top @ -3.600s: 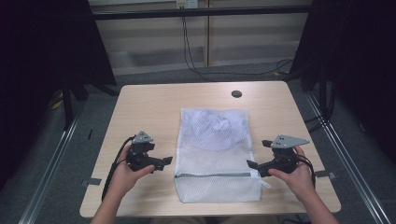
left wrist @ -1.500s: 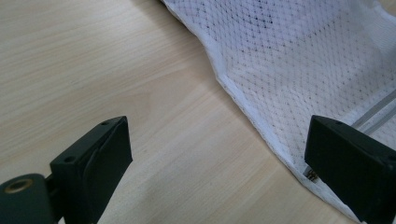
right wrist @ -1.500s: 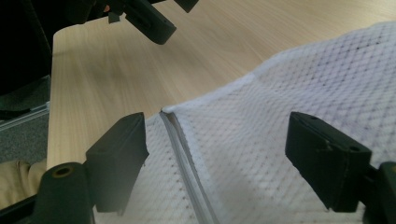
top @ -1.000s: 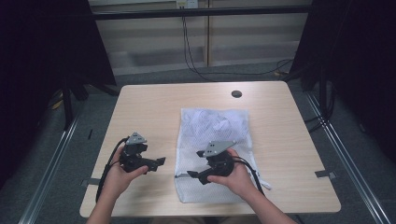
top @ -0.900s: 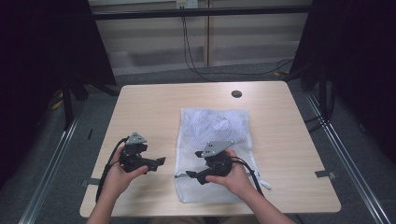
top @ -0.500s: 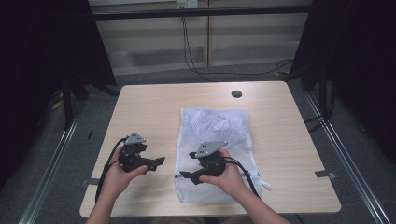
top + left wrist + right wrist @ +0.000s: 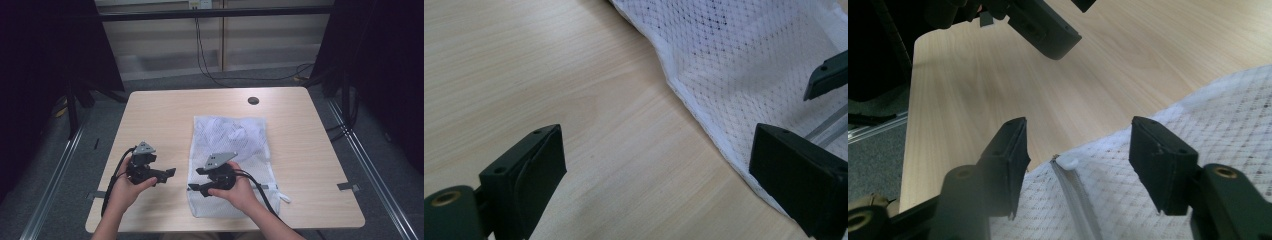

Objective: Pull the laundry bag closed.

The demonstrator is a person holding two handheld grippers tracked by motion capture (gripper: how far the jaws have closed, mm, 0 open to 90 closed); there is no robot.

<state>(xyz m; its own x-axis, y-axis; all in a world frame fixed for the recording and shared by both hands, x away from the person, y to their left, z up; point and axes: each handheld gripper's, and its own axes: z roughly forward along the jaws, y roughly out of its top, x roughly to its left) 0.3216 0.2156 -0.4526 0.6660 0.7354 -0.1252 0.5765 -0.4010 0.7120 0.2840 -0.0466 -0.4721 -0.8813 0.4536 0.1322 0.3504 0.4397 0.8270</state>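
Hovering spread over the white mesh bag's (image 7: pixel 232 165) near-left corner, the right gripper (image 7: pixel 196 187) holds nothing; the bag's length runs away from the person.

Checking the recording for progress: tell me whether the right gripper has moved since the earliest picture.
Yes. The right gripper moved left across the white mesh laundry bag, from its right edge to its near-left corner.

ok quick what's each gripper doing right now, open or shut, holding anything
Left gripper: open, empty, over the table beside the mesh bag.
Right gripper: open, holding nothing, jaws either side of the bag's zipper end.
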